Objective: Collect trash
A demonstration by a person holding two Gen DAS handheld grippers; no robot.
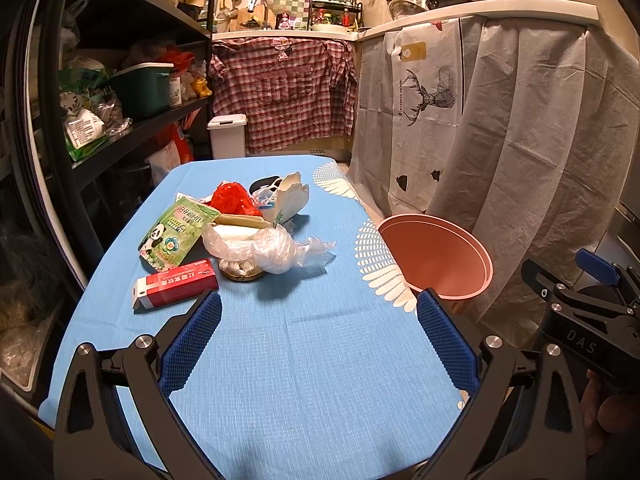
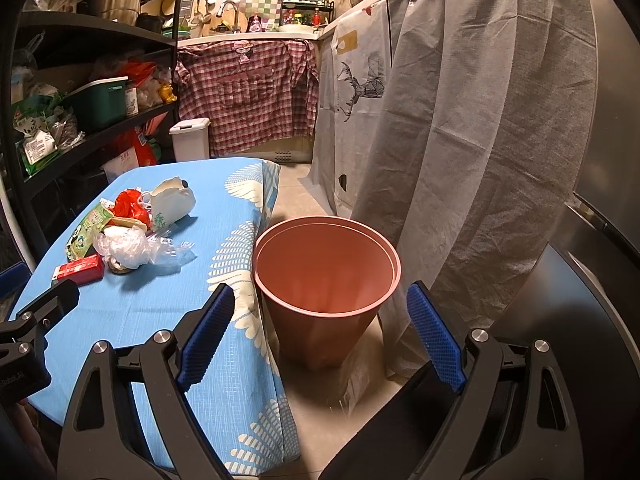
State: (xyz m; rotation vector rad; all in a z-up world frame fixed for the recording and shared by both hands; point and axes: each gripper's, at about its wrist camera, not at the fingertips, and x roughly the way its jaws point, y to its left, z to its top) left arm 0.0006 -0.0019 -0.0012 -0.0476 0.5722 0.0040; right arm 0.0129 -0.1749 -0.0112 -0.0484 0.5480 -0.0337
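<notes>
Both grippers are spread wide with nothing in them. The left gripper hangs over the near end of the blue tablecloth, and the trash pile sits up around 11 o'clock from it, well apart from the fingers. Closest in that pile is a red carton lying flat, with a green panda packet just behind it and touching. To the right of those there's a crumpled clear bag draped over a small round tin, then a red bag and a torn white paper box at the far side of the heap. The right gripper is off the table edge, pointed at the pink bin, which stands upright on the floor right beside the table's right edge, at about 12 o'clock from that gripper. The bin looks empty inside. A grey curtain hangs just behind it.
</notes>
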